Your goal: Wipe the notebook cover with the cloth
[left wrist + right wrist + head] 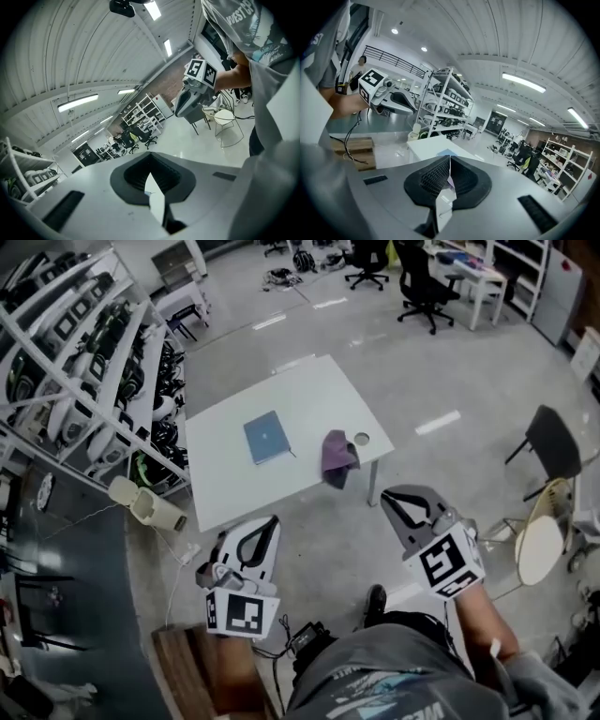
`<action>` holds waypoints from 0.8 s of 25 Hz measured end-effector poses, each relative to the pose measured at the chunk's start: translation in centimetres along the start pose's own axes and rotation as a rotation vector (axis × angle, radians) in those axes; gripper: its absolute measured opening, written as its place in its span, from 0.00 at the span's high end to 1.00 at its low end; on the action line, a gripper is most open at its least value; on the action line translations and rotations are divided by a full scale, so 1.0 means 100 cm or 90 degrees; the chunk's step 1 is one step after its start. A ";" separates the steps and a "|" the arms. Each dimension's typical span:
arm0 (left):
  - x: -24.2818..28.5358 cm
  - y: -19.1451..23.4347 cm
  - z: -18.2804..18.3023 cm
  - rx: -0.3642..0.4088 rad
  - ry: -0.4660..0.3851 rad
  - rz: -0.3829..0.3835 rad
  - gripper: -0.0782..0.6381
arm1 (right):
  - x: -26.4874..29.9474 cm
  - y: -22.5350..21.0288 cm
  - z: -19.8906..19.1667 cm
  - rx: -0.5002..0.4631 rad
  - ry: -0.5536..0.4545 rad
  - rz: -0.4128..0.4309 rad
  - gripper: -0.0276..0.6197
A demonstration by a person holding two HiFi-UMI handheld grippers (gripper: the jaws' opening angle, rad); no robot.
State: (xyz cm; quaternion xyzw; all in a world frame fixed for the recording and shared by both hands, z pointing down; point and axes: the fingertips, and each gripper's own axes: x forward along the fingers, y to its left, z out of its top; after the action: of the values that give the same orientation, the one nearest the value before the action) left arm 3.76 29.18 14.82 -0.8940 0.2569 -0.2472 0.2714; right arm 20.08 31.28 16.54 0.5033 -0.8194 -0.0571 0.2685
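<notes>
A blue notebook (267,437) lies closed on the white table (225,493), left of the middle. A crumpled purple cloth (338,457) rests near the table's right edge, beside a small round object (362,439). Both grippers hang over the floor, short of the table's near edge and close to the person's body. My left gripper (272,520) is shut and holds nothing; its jaws meet in a thin line (149,173). My right gripper (387,494) is shut and empty as well (450,157). In the right gripper view the notebook (447,153) shows on the table ahead.
Tall racks of equipment (94,362) run along the table's left side. A white bin (147,503) and a cable lie on the floor by the table's near left corner. A wooden box (202,671) is at my feet. A black chair (551,441) and a round seat (534,547) stand on the right.
</notes>
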 end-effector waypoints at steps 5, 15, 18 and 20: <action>0.039 0.010 0.004 -0.001 0.029 0.010 0.89 | 0.024 -0.040 -0.015 0.001 -0.009 0.023 0.91; 0.105 0.049 -0.009 0.013 0.031 -0.009 0.89 | 0.074 -0.080 -0.029 0.016 0.010 0.026 0.91; 0.124 0.068 -0.023 0.008 0.007 -0.018 0.89 | 0.093 -0.089 -0.029 0.017 0.029 0.010 0.91; 0.137 0.082 -0.034 0.002 -0.012 -0.026 0.89 | 0.106 -0.094 -0.025 0.017 0.040 -0.001 0.91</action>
State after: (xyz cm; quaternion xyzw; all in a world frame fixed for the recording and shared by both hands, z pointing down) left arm 9.34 13.95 16.40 -0.9010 0.2355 -0.2447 0.2700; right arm 25.05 18.05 19.29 0.5088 -0.8109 -0.0307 0.2874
